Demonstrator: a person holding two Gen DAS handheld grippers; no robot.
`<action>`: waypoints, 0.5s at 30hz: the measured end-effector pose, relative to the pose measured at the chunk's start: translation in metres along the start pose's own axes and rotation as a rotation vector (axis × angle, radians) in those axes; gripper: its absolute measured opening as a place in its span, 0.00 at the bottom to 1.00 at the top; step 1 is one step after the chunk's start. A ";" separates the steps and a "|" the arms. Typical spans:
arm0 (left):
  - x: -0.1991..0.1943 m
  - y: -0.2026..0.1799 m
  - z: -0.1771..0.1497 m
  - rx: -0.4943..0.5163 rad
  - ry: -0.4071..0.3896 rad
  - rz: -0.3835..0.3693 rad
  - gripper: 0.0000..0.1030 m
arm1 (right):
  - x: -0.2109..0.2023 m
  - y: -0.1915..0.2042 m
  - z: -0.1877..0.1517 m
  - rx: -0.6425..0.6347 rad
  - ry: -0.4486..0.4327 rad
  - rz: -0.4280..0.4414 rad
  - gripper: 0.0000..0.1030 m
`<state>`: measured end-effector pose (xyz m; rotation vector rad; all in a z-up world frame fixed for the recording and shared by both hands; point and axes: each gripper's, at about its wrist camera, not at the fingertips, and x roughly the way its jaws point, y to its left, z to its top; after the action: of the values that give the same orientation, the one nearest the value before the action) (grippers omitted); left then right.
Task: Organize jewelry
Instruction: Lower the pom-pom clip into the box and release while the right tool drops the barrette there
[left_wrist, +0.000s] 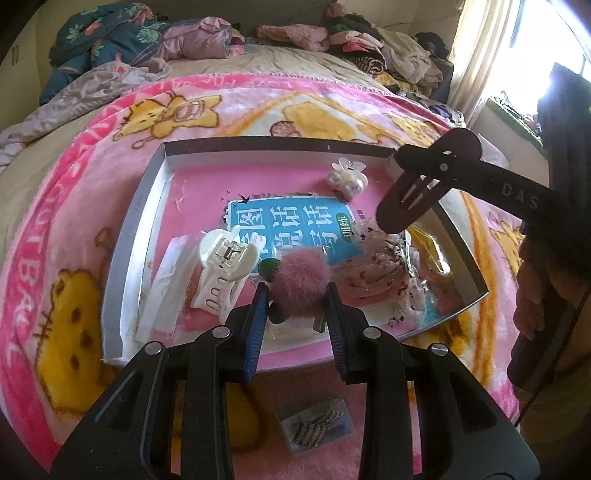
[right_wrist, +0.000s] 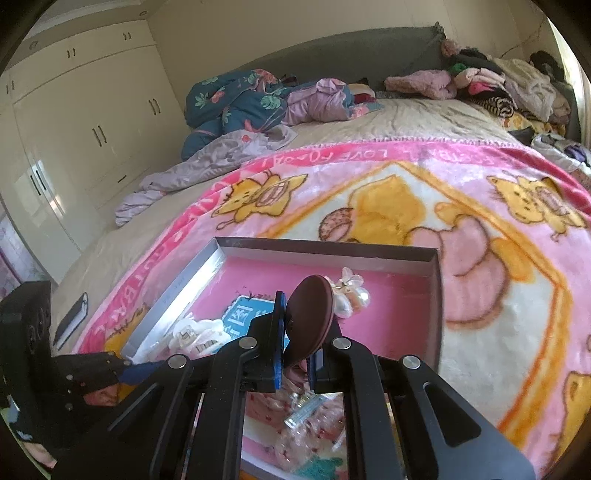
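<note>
A shallow grey tray (left_wrist: 147, 206) lies on the pink cartoon blanket, lined with a pink book bearing a blue label (left_wrist: 291, 229). My left gripper (left_wrist: 295, 295) is shut on a fluffy pink pompom clip (left_wrist: 301, 282) with green parts, just above the tray's near edge. My right gripper (right_wrist: 295, 326) is shut on a dark maroon snap clip (right_wrist: 312, 317), which hovers over the tray's right side and shows as the maroon snap clip (left_wrist: 417, 192) in the left wrist view. In the tray lie a white claw clip (left_wrist: 225, 269), a pearl flower clip (left_wrist: 347, 177) and a floral fabric piece in plastic (left_wrist: 376, 273).
A small clear bag of rhinestone clips (left_wrist: 316, 428) lies on the blanket (right_wrist: 406, 192) in front of the tray. Piled clothes and quilts (right_wrist: 236, 99) crowd the bed's head. A black notebook (right_wrist: 72, 321) lies left of the blanket. Wardrobe doors (right_wrist: 85, 122) stand at left.
</note>
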<state>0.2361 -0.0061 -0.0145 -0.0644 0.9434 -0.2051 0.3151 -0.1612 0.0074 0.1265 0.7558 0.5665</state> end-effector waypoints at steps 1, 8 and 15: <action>0.001 0.000 0.000 0.001 0.000 0.003 0.23 | 0.003 0.000 0.000 0.007 0.002 0.009 0.09; 0.008 0.003 0.002 -0.004 0.004 0.012 0.23 | 0.026 -0.009 -0.003 0.096 0.030 0.070 0.09; 0.010 0.004 0.002 -0.004 0.005 0.014 0.23 | 0.029 -0.029 -0.010 0.155 0.049 0.043 0.14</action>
<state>0.2443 -0.0048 -0.0221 -0.0605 0.9487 -0.1905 0.3386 -0.1710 -0.0266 0.2738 0.8460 0.5533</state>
